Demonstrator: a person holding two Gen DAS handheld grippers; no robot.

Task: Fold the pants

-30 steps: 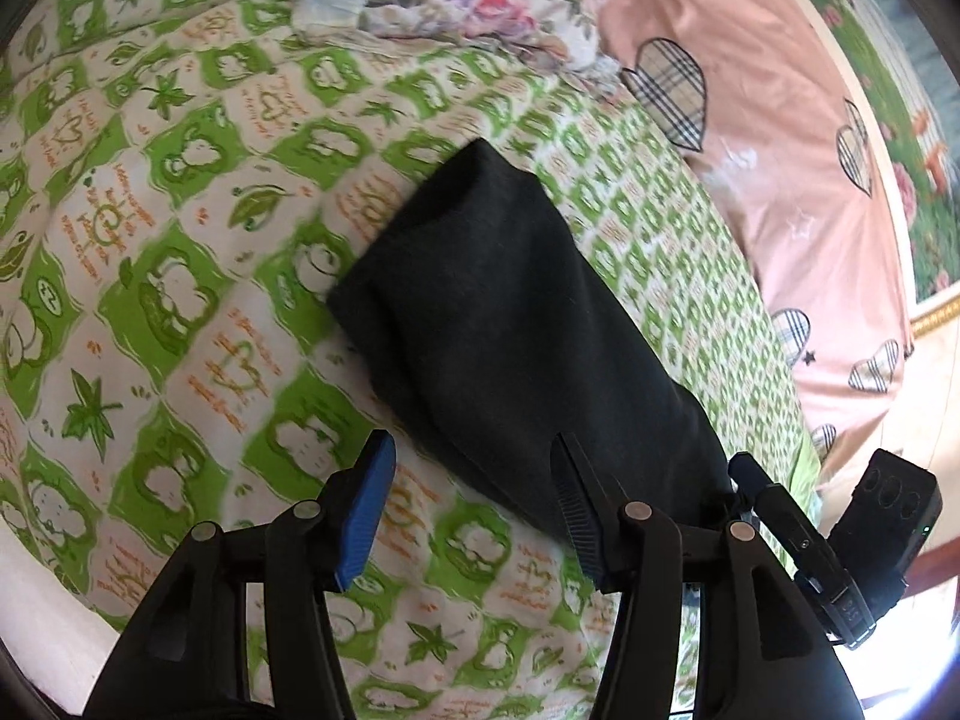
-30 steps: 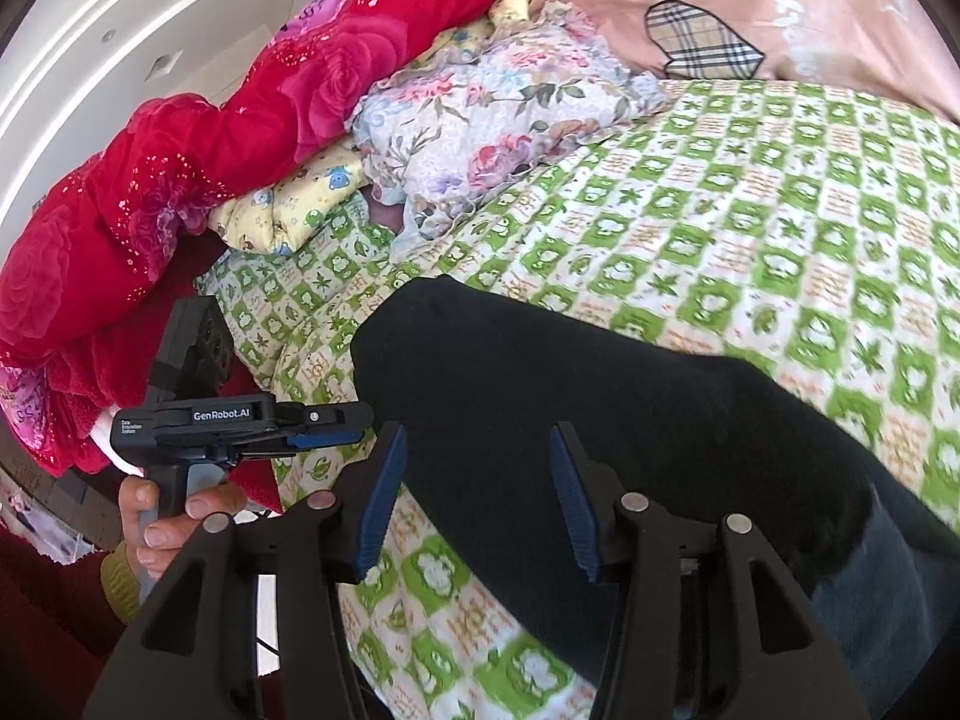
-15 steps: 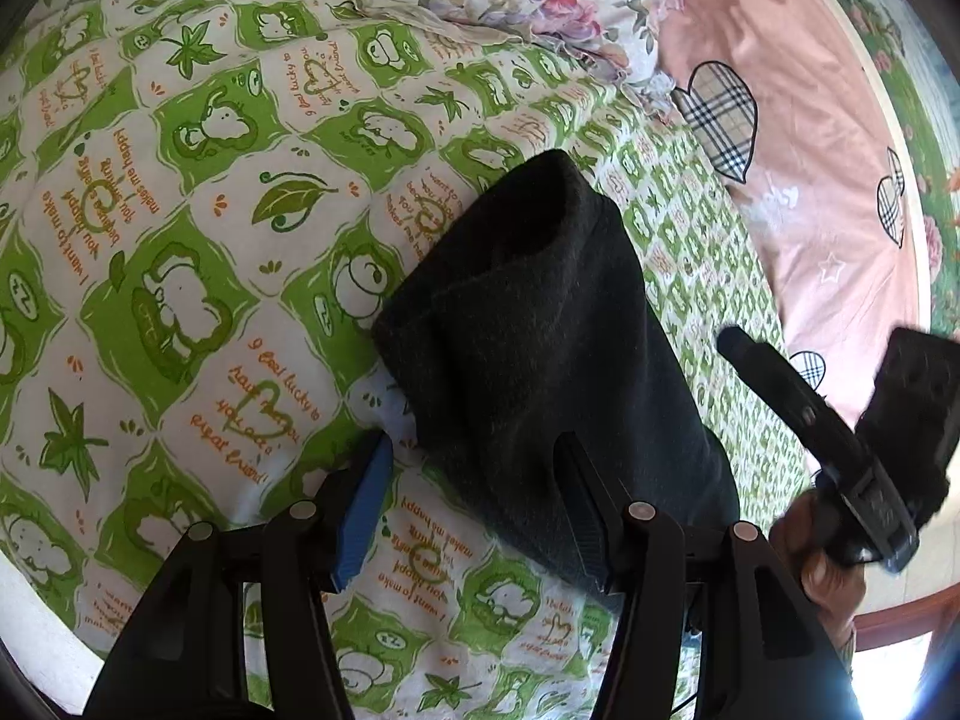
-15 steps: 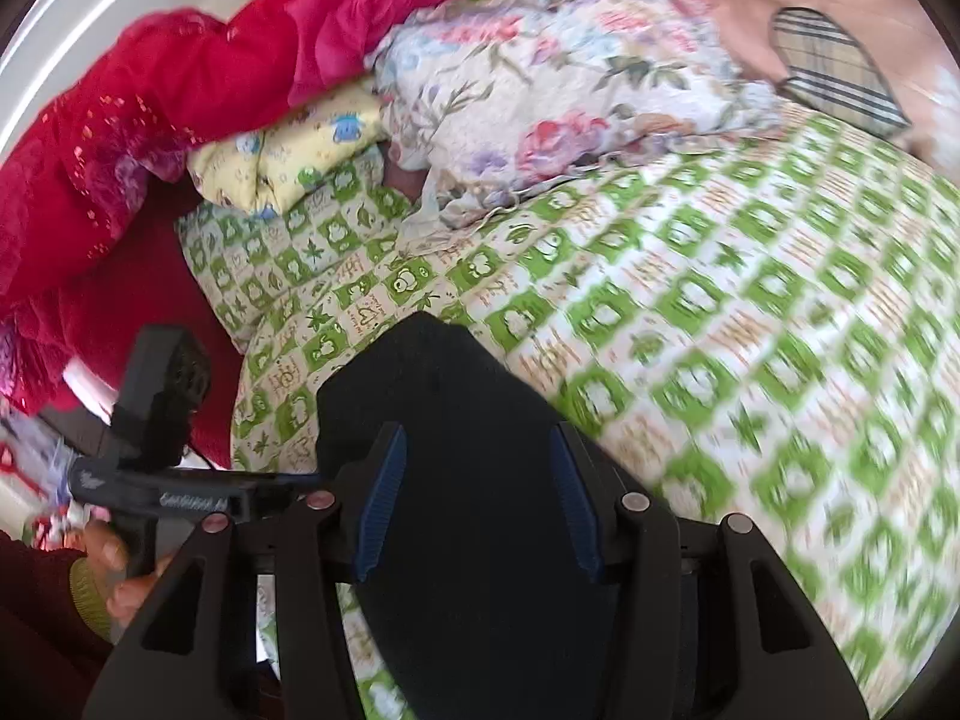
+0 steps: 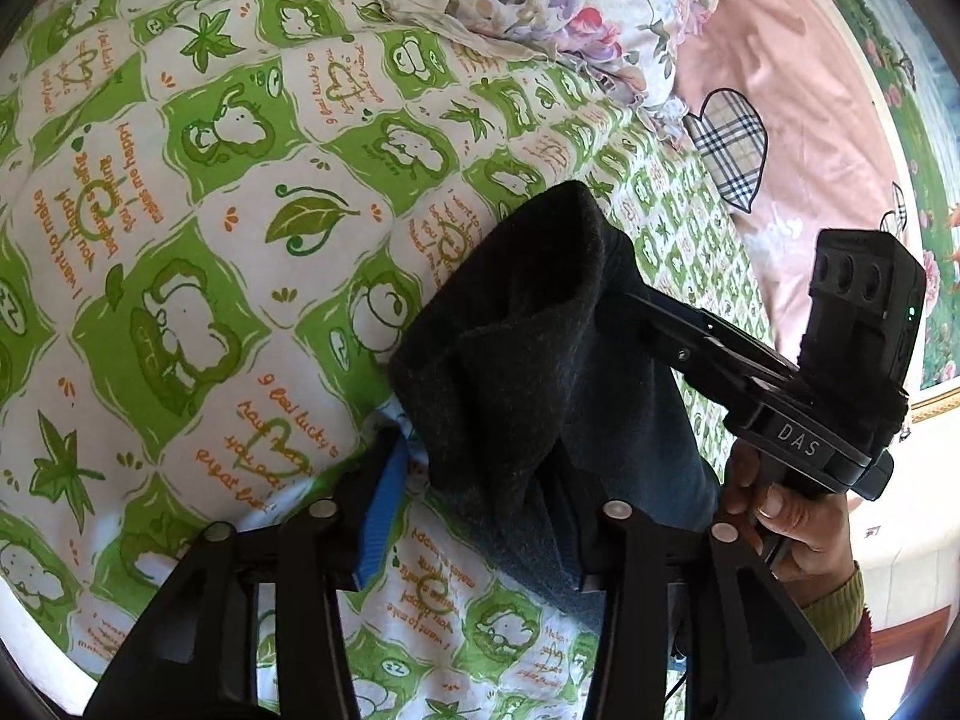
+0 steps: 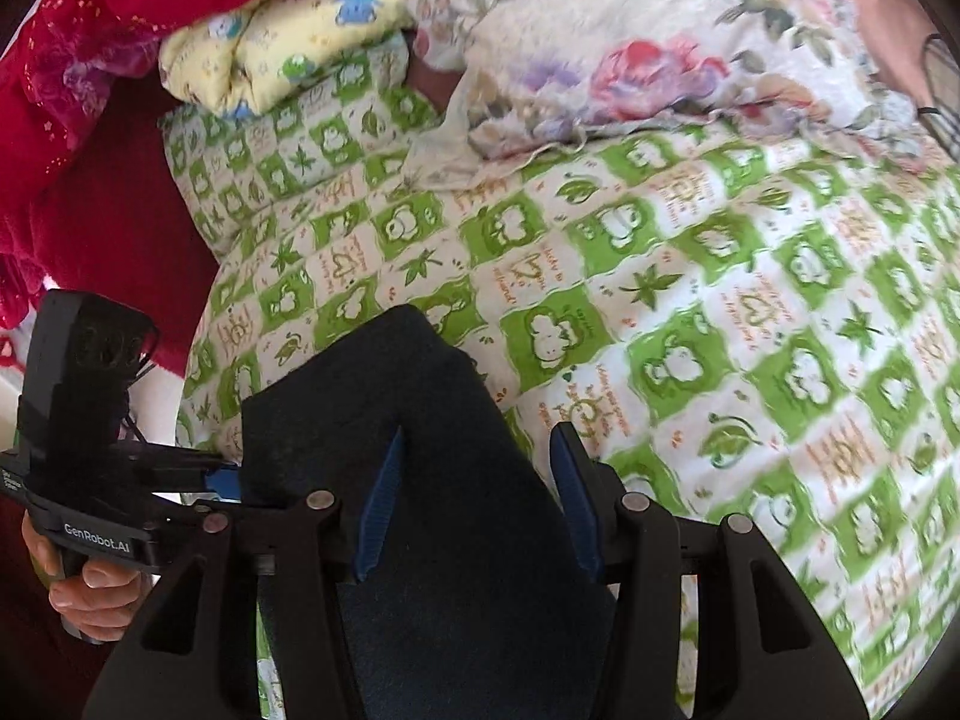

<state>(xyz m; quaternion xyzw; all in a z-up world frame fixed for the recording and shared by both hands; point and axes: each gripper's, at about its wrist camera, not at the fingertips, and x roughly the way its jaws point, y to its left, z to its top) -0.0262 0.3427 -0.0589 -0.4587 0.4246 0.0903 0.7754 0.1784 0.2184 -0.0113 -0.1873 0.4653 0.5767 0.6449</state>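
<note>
In the left wrist view, the left gripper (image 5: 480, 516) has its blue-padded fingers (image 5: 379, 525) spread apart, with a bunched end of the dark pants (image 5: 528, 360) lying between them; the right-hand finger is mostly covered by the cloth, so whether it presses on the fabric is hard to say. The right gripper (image 5: 636, 312) reaches in from the right, its tips buried in the same folded end, held by a hand (image 5: 786, 516) in a yellowish cuff.

In the right wrist view, the right gripper (image 6: 474, 504) has its fingers (image 6: 377, 510) apart too, with the pants (image 6: 420, 432) heaped between and over them. The left gripper (image 6: 225, 477) comes in from the left and meets the edge of the cloth, a hand (image 6: 90, 588) wrapped around its handle.

The pants lie on a bed sheet (image 5: 198, 228) printed in green and white squares with bears and leaves. Beyond them sit a floral quilt (image 6: 630, 42), a yellow cartoon-print bundle (image 6: 282, 42), a red blanket (image 6: 90, 60) and a pink cover with plaid hearts (image 5: 798, 138).
</note>
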